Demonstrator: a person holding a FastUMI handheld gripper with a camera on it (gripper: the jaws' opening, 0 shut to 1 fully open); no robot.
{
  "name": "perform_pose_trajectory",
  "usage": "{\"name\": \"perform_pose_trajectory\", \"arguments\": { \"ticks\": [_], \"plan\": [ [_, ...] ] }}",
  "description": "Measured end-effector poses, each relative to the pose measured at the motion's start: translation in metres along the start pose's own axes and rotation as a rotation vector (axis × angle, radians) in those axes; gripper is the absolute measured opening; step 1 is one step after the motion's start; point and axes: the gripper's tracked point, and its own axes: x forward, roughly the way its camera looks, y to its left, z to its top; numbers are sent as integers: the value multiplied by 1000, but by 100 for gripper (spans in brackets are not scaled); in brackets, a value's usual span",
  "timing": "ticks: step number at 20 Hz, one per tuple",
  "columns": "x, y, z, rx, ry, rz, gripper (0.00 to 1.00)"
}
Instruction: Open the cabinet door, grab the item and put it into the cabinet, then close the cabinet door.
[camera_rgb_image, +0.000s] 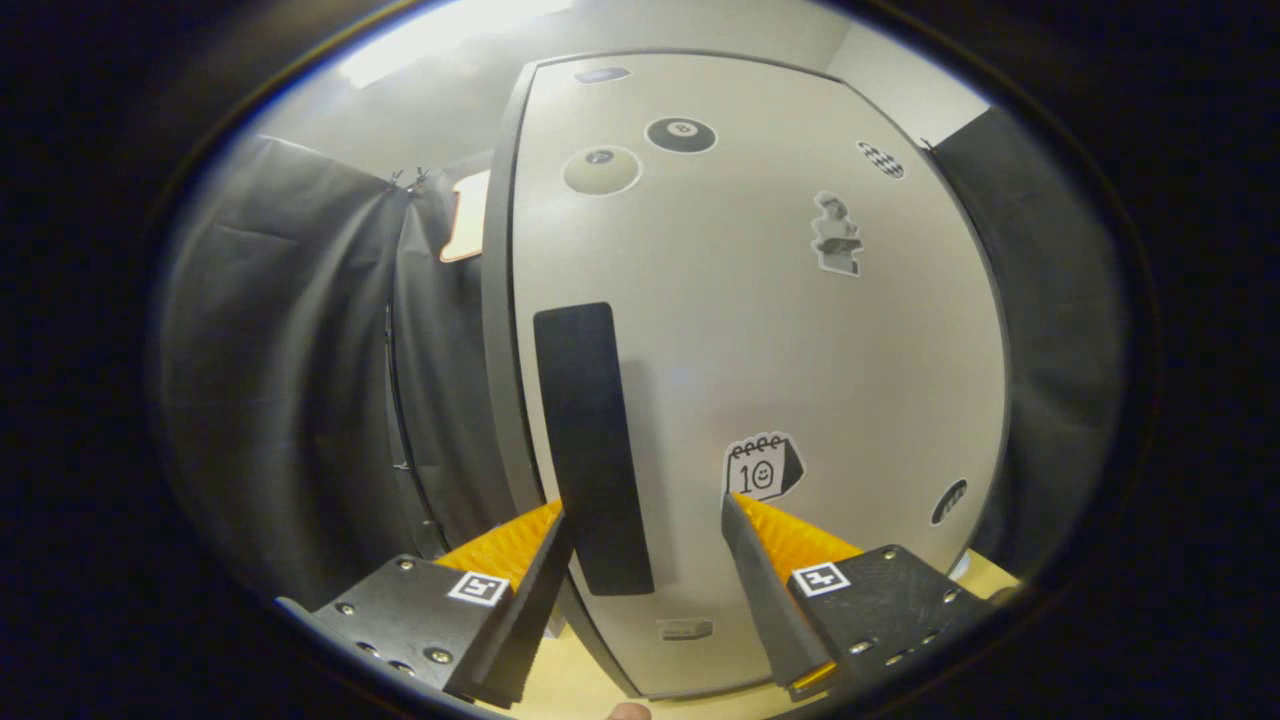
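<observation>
My gripper (645, 520) is spread wide, holding nothing, and sits right up at the cabinet door (760, 340). The black vertical handle (590, 450) runs down between the fingers, hugging the left one; I can't tell if that finger already touches it. The right finger has a clear gap to the handle and its tip sits just under a calendar sticker (762, 468).

Risks as I see them:
- Off-centre handle. If I squeeze now, the left finger lands first and could skid off the handle edge instead of clamping it.
- The handle is next to the door's left edge (505, 330), so I judge the hinge is on the right. Pulling straight back rather than along an arc could slip the grip or drag the cabinet on the counter (585, 680).
- The black curtain (300, 380) hangs near on the left, where the door would swing out. It could snag.

The door looks shut. The item to stow isn't visible to me. Other stickers dot the door; none of them obstruct.
</observation>
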Motion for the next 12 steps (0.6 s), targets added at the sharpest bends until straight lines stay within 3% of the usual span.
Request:
{"name": "perform_pose_trajectory", "arguments": {
  "ticks": [7, 12],
  "plan": [
    [-7, 2, 3, -16, 0, 18, 85],
    [-32, -4, 30, -44, -32, 22, 85]
  ]
}}
